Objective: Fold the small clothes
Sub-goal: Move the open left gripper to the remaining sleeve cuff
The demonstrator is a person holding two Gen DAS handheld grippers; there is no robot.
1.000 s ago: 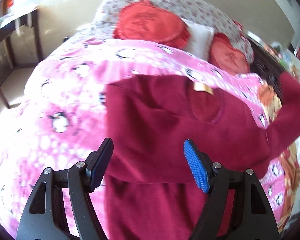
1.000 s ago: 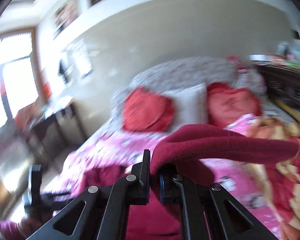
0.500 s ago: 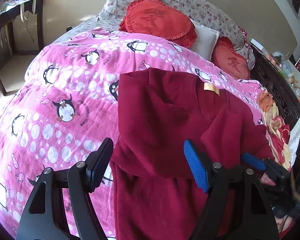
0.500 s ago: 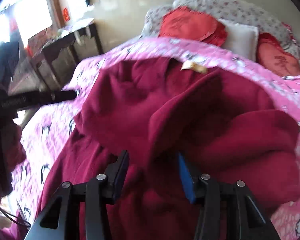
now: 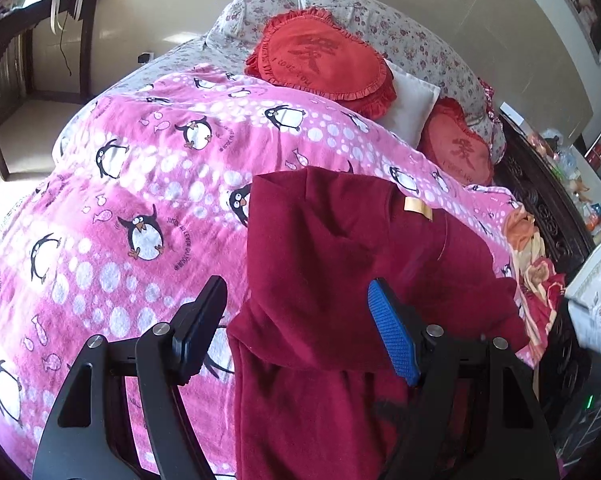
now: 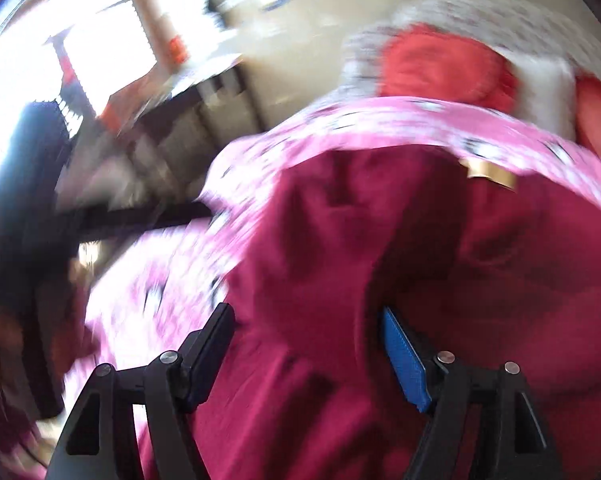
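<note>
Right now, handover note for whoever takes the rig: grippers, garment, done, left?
Left gripper: open, empty, above the maroon top's left edge.
Right gripper: jaws opening, nothing pinched, maroon fabric under them.
Maroon top: flat on the penguin blanket, tan label at the neck, right sleeve laid in across the body.
Done: right sleeve fold.
Left: probably the left side in, then the lengthwise fold.

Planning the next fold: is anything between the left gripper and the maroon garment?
Nothing visible. The left gripper hangs open just above the maroon garment, which lies on the penguin blanket.
</note>
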